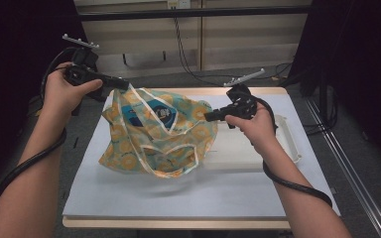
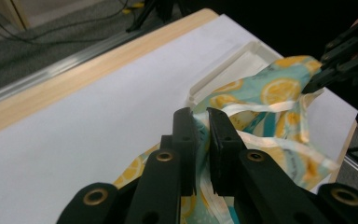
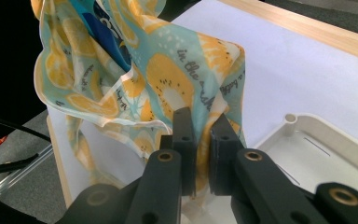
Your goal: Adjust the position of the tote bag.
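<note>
Lemon-print cloth bag point(image 1: 154, 134) pinched at its far-left edge by left gripper point(image 1: 124, 85), at its right edge by right gripper point(image 1: 209, 116), near white tray point(image 1: 290, 144).

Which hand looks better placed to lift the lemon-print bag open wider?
Left, I think. The left gripper pinches the bag at its raised top corner, already high above the table. The right gripper grips the bag's side lower down, beside the white tray, so it suits holding steady.
</note>
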The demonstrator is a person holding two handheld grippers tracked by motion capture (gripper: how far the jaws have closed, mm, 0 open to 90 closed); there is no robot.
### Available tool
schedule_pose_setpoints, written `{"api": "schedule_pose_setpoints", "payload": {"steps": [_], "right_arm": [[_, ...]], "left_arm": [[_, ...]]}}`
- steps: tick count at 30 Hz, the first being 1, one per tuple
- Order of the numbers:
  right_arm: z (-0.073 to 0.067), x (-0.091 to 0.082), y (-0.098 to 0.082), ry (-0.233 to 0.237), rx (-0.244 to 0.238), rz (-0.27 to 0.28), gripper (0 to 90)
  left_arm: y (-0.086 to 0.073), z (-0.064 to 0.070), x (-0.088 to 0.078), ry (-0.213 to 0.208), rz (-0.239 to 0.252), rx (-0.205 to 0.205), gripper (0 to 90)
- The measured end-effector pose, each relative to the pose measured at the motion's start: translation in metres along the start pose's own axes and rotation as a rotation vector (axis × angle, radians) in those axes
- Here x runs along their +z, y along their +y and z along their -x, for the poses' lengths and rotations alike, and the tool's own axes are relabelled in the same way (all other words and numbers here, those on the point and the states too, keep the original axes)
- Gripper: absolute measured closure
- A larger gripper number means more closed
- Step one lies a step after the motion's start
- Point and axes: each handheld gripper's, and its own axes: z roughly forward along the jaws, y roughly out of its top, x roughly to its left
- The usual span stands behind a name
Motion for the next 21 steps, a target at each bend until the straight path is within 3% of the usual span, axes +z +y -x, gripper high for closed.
{"api": "schedule_pose_setpoints", "payload": {"steps": [8, 21], "right_arm": [[-0.001, -0.004, 0.001, -0.014, -0.011, -0.001, 81.3], [-0.013, -0.015, 0.017, -0.071, -0.081, 0.017, 56.6]], "left_arm": [[-0.008, -0.002, 0.015, -0.006, -0.031, -0.009, 82.5], [-0.008, 0.004, 0.015, -0.016, -0.05, 0.007, 81.7]]}}
